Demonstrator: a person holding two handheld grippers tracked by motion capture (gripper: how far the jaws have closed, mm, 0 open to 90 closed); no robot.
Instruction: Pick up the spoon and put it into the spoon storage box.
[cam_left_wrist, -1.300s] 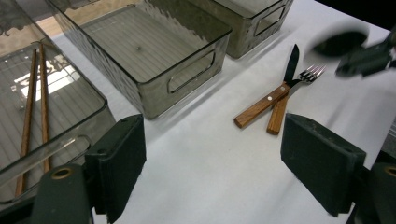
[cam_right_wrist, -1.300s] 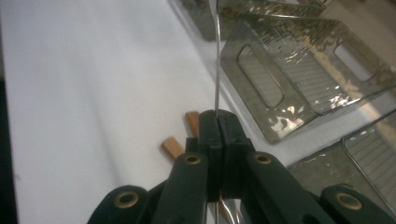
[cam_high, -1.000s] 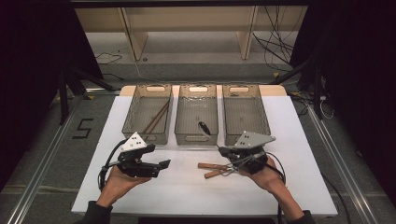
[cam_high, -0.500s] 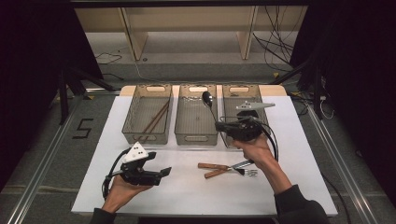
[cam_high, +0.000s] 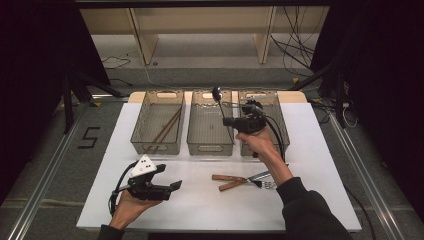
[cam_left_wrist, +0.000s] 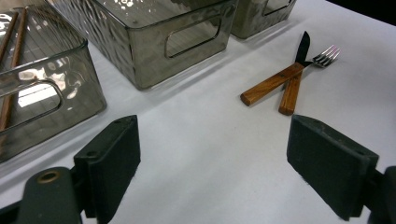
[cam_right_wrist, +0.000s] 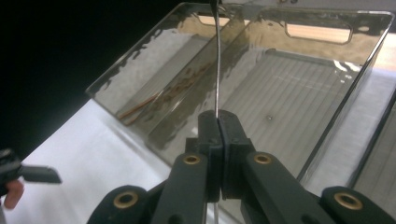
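My right gripper (cam_high: 228, 121) (cam_right_wrist: 218, 125) is shut on the thin handle of a dark spoon (cam_high: 218, 93) (cam_right_wrist: 217, 65). It holds the spoon upright above the middle clear bin (cam_high: 210, 145) (cam_right_wrist: 345, 98), bowl end up. My left gripper (cam_high: 174, 186) (cam_left_wrist: 215, 163) hovers open over the white table (cam_high: 200, 205) at the front left, with nothing between its jaws. A wooden-handled fork (cam_high: 265, 183) (cam_left_wrist: 285, 95) and knife (cam_high: 227, 178) (cam_left_wrist: 271, 84) lie crossed on the table to the right of it.
Three clear bins stand in a row at the back. The left bin (cam_high: 145, 142) (cam_left_wrist: 51, 100) holds wooden chopsticks (cam_high: 165, 127) (cam_right_wrist: 159, 98). The right bin (cam_high: 282, 125) sits behind my right hand. Dark floor surrounds the table.
My right gripper left the fork and knife and went up over the bins. The spoon that lay in the middle bin now stands upright in it. The left gripper shifted slightly nearer.
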